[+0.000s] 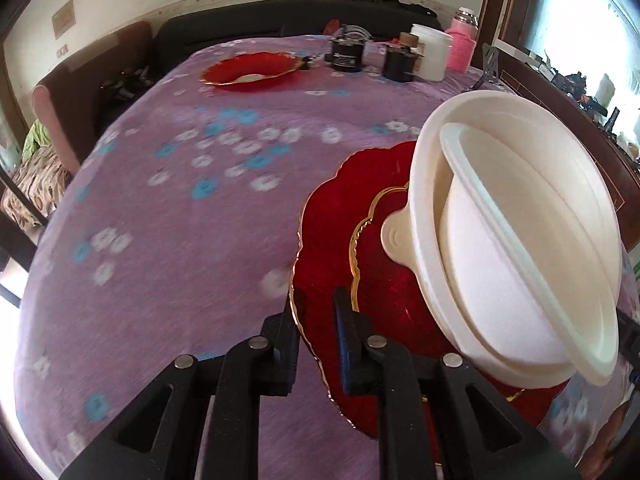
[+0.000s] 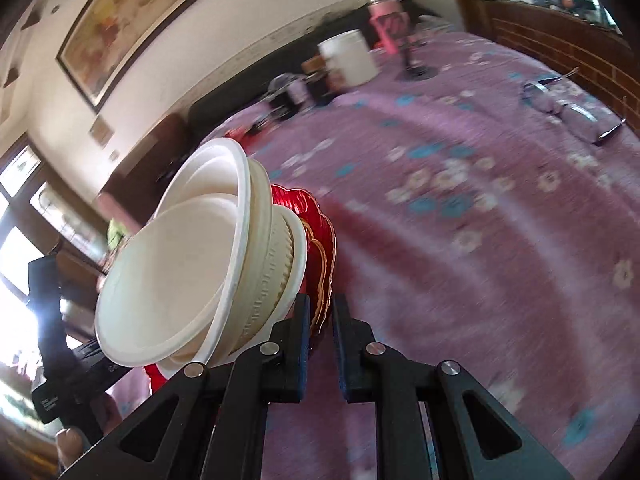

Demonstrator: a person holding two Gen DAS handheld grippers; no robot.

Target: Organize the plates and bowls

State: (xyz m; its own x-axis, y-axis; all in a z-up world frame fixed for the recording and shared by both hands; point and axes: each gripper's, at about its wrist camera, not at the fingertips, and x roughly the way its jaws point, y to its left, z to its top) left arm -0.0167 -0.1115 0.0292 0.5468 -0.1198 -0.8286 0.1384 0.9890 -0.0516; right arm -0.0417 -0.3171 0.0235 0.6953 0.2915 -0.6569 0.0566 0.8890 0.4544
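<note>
A red plate with a gold scalloped rim [image 1: 340, 240] is held up off the purple tablecloth, tilted. My left gripper [image 1: 316, 312] is shut on its near edge. White bowls [image 1: 516, 216] are stacked on it and lean to the right. In the right wrist view my right gripper [image 2: 320, 312] is shut on the opposite rim of the same red plate [image 2: 320, 236], with the stacked white bowls [image 2: 180, 264] leaning left. A second red plate [image 1: 252, 66] lies on the far side of the table.
At the table's far edge stand two dark jars [image 1: 348, 50], a white tub [image 1: 432, 52] and a pink bottle [image 1: 462, 44]. Eyeglasses [image 2: 568, 108] lie on the cloth at the right. A sofa [image 1: 280, 20] runs behind the table.
</note>
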